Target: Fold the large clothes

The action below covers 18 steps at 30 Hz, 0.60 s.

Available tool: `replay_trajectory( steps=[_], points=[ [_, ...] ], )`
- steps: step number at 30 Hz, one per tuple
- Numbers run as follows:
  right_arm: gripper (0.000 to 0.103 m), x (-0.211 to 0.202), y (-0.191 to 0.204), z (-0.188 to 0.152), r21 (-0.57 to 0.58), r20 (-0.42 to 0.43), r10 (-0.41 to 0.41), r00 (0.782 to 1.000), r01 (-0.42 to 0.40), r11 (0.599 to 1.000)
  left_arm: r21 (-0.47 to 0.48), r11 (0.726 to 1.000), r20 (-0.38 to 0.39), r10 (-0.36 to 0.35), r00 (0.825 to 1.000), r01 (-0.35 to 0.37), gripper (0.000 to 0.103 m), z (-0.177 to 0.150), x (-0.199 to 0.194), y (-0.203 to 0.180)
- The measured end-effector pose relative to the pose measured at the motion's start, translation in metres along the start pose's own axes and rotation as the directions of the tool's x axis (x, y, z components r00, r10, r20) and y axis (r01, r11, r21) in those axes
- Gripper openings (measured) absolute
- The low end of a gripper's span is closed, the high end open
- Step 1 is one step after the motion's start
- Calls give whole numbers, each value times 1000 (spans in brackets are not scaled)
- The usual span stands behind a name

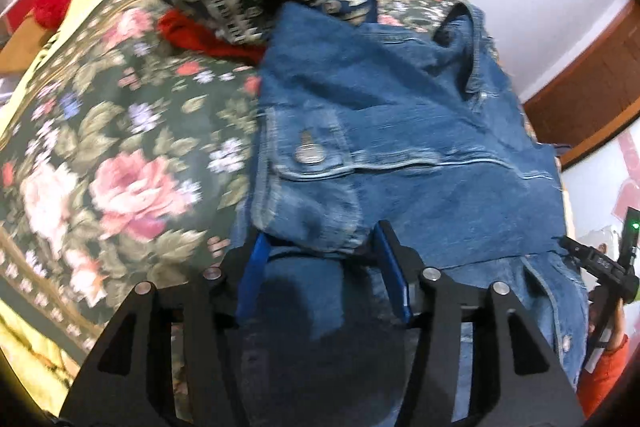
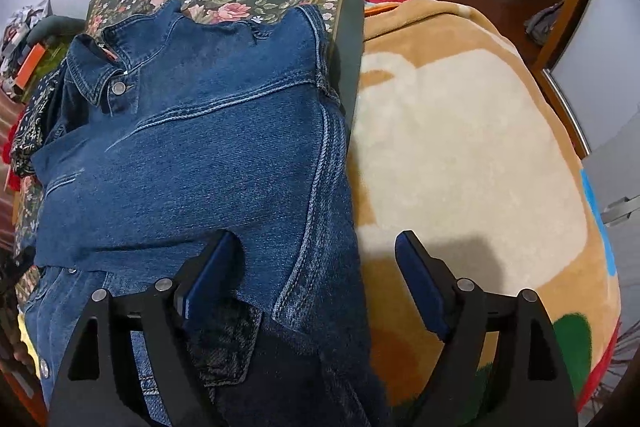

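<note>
Blue-padded jaws of the left gripper [image 1: 320,247] stand spread over a denim cuff, pinching nothing. Ahead of it the denim jacket [image 1: 400,131] lies folded on the floral bedspread [image 1: 120,147], likely for smoothing. Heavy stitched seams, metal snaps. Right gripper [image 2: 316,255] gapes wide, straddling the jacket's edge beside a plush blanket [image 2: 460,147].

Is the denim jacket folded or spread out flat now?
Partly folded: the denim jacket has a sleeve laid across its front.
</note>
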State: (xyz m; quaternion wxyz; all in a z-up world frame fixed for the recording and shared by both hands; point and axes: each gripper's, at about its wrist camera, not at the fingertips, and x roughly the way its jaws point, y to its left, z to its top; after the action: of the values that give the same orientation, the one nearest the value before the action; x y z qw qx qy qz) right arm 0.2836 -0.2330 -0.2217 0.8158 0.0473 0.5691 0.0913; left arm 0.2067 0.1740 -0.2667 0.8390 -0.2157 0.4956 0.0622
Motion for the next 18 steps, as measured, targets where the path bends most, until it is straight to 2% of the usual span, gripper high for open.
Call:
replay_trajectory(
  steps=[1,3,5,8,10,14,18],
  points=[
    [81,0,0,1,1,-4,-1,1000,1,1000,0,1000,1,7,1000,-7,56,-3,0,3],
    [81,-2,1,2,-7,-11,-9,1000,9,1000,20,995,21,100,995,-100,56,-4,-7,5],
    [81,-4,3,5,-24,-19,-18,1000,18,1000,67,984,33,162,986,-164,56,-2,-13,5],
    [81,-7,8,11,-62,-19,-33,999,32,998,96,976,60,188,980,-193,57,7,-23,8],
    [81,-12,12,17,-88,-1,-41,999,40,995,98,976,81,185,979,-192,58,16,-31,10],
    [81,-21,14,33,-89,65,-30,997,36,995,83,983,123,154,980,-165,68,41,-37,12],
    [81,-18,14,55,-62,89,-1,996,7,998,54,994,105,88,991,-94,69,72,-22,14]
  ],
)
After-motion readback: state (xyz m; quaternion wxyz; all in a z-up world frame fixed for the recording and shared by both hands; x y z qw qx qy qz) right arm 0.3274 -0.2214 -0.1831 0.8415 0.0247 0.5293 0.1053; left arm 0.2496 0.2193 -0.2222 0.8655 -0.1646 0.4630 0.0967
